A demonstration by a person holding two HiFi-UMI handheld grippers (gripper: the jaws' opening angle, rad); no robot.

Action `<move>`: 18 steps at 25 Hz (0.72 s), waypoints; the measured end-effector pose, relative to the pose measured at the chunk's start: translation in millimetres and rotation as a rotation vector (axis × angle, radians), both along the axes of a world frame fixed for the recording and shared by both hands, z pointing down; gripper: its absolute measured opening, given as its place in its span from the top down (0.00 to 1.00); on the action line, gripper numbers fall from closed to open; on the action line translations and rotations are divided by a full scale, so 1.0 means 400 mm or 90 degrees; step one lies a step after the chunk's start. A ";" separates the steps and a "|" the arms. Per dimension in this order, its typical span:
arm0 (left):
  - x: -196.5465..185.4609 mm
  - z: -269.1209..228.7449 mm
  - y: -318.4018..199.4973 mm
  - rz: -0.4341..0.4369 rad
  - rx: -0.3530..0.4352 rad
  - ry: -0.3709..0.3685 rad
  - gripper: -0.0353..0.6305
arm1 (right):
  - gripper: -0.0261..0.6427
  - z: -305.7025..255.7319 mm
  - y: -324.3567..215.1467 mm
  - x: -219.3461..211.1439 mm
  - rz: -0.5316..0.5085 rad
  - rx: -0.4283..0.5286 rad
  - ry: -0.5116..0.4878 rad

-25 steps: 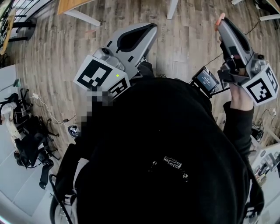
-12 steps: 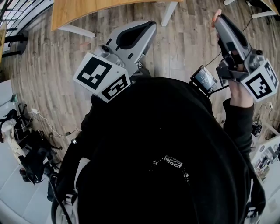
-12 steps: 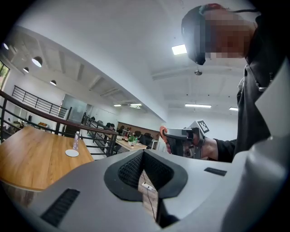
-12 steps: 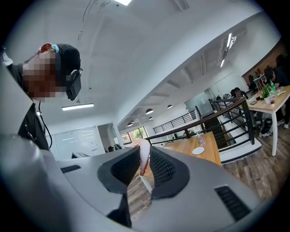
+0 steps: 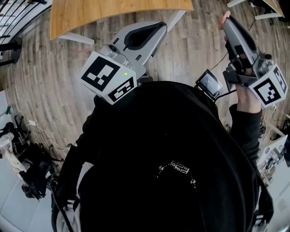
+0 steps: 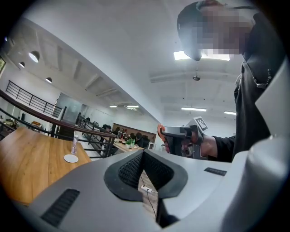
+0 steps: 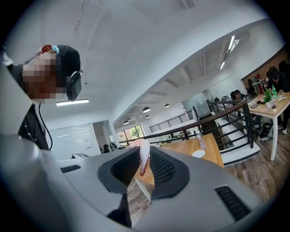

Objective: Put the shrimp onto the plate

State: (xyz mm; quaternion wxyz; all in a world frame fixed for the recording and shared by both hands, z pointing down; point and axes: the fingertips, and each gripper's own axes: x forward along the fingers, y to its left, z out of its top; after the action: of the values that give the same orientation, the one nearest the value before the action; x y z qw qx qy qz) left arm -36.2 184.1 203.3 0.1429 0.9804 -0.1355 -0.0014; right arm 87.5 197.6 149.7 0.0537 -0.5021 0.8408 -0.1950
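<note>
Nearer now comes one table (image 5: 113,13) bearing one plate (image 7: 198,153) — right gripper (image 5: 226,19) clamps one shrimp (image 7: 143,156), left gripper (image 5: 158,28) clenched empty.

From the head, looking steeply down past a dark torso (image 5: 172,163) at the left gripper (image 5: 158,29) and right gripper (image 5: 226,21) close below, with the wooden table (image 5: 118,11) along the top edge. From each gripper, peering roughly level along its own jaws, very near them, out into the room. Shared across all three: that table; between the gripper views also its plate (image 6: 71,158) and bottle (image 6: 74,145), farther off.
</note>
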 end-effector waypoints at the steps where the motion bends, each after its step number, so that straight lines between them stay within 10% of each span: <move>1: -0.006 0.002 -0.011 0.001 0.000 0.000 0.94 | 0.85 -0.001 -0.015 -0.007 -0.002 0.002 -0.004; 18: -0.172 0.090 -0.228 -0.060 -0.026 -0.030 0.94 | 0.85 0.033 -0.314 -0.131 -0.060 0.014 -0.041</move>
State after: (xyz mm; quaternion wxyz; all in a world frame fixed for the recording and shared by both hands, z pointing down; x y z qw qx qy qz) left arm -105.0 92.8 239.4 0.1594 0.9695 -0.1852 0.0176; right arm 35.2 71.9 163.1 0.0772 -0.4546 0.8635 -0.2045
